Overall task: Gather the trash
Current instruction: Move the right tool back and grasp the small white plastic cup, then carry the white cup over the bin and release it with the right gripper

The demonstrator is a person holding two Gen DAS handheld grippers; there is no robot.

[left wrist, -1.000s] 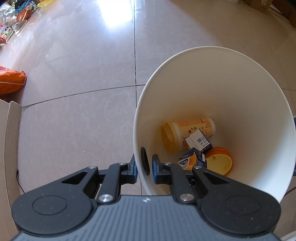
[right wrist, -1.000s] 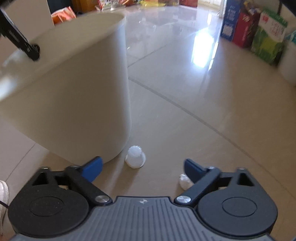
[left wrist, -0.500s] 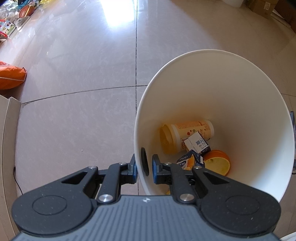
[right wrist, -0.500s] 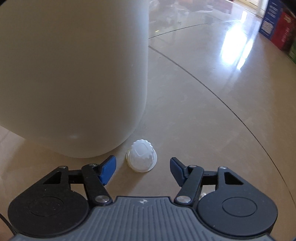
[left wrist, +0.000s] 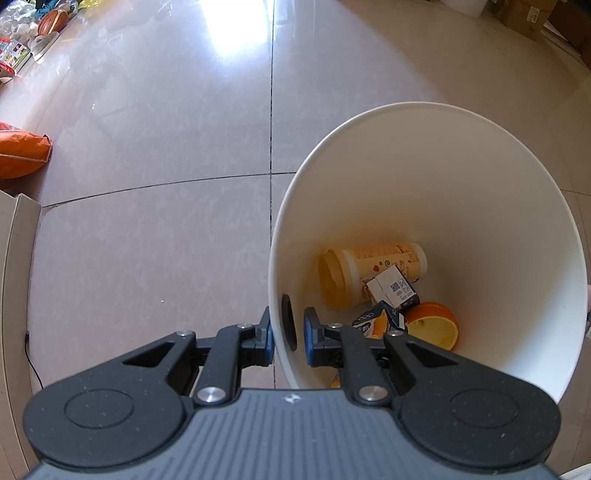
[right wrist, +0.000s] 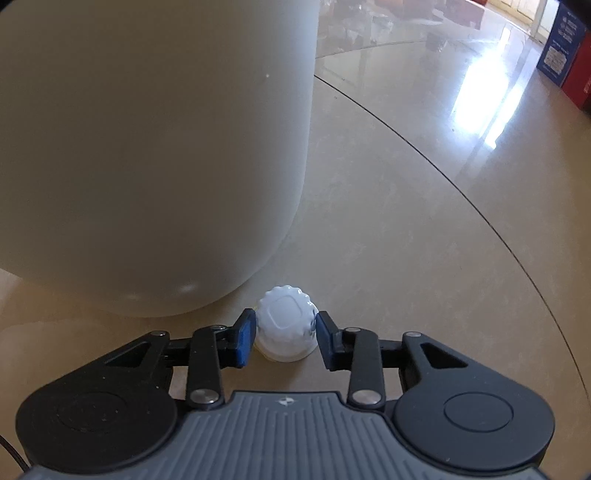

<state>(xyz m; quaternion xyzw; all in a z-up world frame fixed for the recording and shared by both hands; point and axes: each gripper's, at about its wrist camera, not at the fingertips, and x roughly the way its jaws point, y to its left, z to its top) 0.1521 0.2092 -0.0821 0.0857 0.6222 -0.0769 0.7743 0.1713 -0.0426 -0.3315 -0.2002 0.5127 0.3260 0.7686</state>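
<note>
In the left wrist view my left gripper (left wrist: pixel 289 328) is shut on the near rim of the white trash bin (left wrist: pixel 461 184), one finger outside the wall and one inside. At the bin's bottom lie a yellow bottle (left wrist: pixel 369 266), a small carton (left wrist: pixel 393 291) and an orange lid (left wrist: pixel 432 325). In the right wrist view a small white ribbed cup (right wrist: pixel 286 321) lies on the floor beside the bin's base (right wrist: pixel 147 147). My right gripper (right wrist: pixel 285 334) is down at floor level, both blue pads pressed against the cup's sides.
Glossy tiled floor stretches all around. An orange bag (left wrist: pixel 18 155) lies at the far left, with a pale board edge (left wrist: pixel 14 258) below it. Cardboard boxes (left wrist: pixel 524 18) stand at the back right. Blue and red boxes (right wrist: pixel 565 62) stand by the wall.
My right gripper dropped toward the floor, moved up to the white cup and narrowed from wide open until its pads touch it. The left gripper kept its hold on the bin rim.
</note>
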